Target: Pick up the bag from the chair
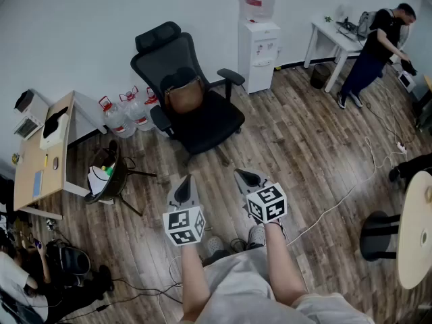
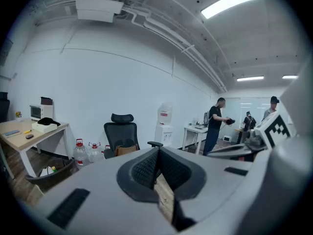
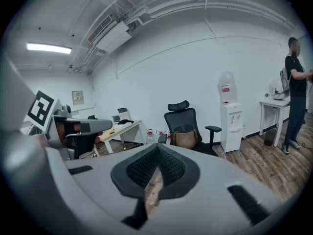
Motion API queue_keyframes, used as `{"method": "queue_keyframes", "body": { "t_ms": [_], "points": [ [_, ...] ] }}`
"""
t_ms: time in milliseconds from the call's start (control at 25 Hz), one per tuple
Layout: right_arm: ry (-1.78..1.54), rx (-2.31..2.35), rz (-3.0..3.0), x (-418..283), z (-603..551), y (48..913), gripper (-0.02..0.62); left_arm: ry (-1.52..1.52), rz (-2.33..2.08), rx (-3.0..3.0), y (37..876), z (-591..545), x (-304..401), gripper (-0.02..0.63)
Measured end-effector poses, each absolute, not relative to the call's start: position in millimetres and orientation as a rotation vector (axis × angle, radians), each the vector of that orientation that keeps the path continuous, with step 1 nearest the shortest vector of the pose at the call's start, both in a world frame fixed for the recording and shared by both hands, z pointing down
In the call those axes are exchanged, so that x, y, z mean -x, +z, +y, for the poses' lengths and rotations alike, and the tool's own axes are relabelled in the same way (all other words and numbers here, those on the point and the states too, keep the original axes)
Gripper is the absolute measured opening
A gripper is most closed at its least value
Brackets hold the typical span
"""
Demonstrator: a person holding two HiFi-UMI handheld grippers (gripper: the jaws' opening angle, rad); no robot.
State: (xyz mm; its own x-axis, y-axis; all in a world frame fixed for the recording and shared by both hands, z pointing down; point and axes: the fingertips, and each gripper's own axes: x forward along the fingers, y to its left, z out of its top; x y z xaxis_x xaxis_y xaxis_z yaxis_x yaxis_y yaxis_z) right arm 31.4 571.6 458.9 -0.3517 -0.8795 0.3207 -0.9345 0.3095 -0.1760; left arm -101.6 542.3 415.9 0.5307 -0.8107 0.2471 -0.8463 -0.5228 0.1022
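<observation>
Though the left gripper (image 1: 185, 183) and right gripper (image 1: 244, 176) are both shut and empty, the brown bag (image 1: 183, 94) sits well ahead at the back of the office chair (image 1: 214, 123) seat, nearest the left one.

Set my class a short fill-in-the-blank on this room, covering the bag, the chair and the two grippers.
The bag on the black chair is ____ in colour.
The left gripper and the right gripper hold nothing, and both have their jaws ____.
In the head view, the water dispenser stands to the chair's ____.
Missing words: brown; shut; right.
</observation>
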Motion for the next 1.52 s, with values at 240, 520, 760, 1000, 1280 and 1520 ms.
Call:
{"method": "queue_keyframes", "body": {
  "t_ms": [240, 520, 760, 1000, 1280, 1520],
  "points": [
    [0.497, -1.72, -2.357, -4, 568, 463, 0.003, 0.29, -1.387, -2.573, 420, 531, 136, 0.005],
    [0.557, -1.807, -2.28, 16, 554, 482, 0.009, 0.237, -1.324, -2.525, 441, 508, 180, 0.146],
    [0.559, -1.736, -2.271, 50, 538, 498, 0.161, 0.275, -1.3, -2.489, 457, 484, 219, 0.184],
    [0.596, -1.744, -2.26, 46, 509, 497, 0.22, 0.281, -1.292, -2.473, 457, 466, 226, 0.213],
    [0.592, -1.691, -2.314, 43, 454, 497, 0.253, 0.29, -1.396, -2.436, 453, 429, 237, 0.215],
    [0.596, -1.636, -2.402, 19, 387, 487, 0.253, 0.319, -1.484, -2.422, 441, 377, 213, 0.215]
  ]
}}
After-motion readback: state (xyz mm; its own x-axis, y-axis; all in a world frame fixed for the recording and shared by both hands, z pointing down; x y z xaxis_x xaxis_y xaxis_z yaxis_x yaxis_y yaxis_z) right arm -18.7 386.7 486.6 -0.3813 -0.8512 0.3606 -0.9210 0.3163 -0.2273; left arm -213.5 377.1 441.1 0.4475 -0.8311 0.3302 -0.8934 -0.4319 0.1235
